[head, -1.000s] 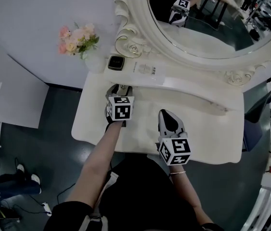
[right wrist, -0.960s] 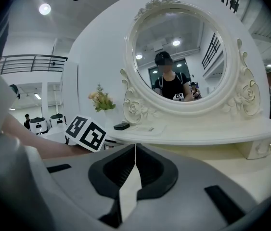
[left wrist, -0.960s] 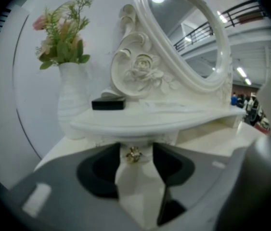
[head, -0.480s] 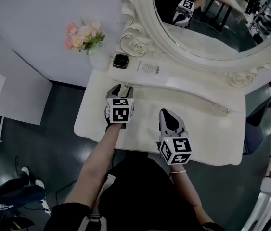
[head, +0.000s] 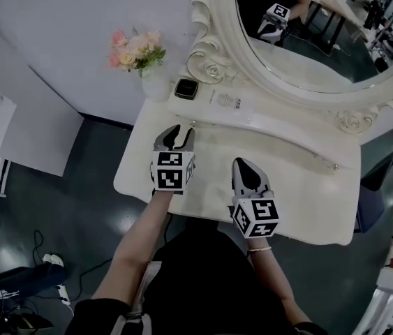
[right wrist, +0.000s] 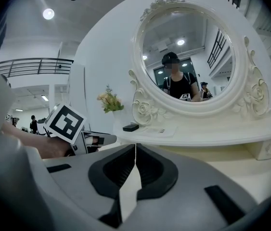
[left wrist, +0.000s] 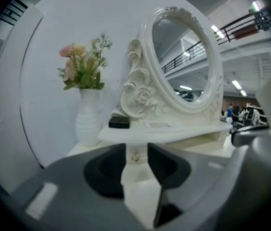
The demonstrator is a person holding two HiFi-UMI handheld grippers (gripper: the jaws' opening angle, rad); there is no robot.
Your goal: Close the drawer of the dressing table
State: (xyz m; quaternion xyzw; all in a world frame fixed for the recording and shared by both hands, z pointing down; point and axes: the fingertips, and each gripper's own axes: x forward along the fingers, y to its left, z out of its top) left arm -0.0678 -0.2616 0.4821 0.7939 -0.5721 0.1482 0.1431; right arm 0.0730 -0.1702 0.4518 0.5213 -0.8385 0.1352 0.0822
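Left gripper [head: 175, 132] fingers [left wrist: 107, 170] are closing with a gap between them, pinching nothing. The small knob [left wrist: 135, 157] of the drawer [left wrist: 140, 149] is showing through the gap, beyond the tips. Right gripper [head: 243, 165] fingers [right wrist: 118, 170] are sitting pressed together and empty over the white surface [head: 301, 201]. The drawer is sitting under the raised shelf [head: 280, 128] at its left end and is looking about flush. Its seams are hard to make out, and most of its front is hiding behind the left fingers. A black box [head: 186, 88], a flower vase [head: 153, 82] and the mirror frame [head: 213, 65] are standing behind, with the mirror cut off at the top.
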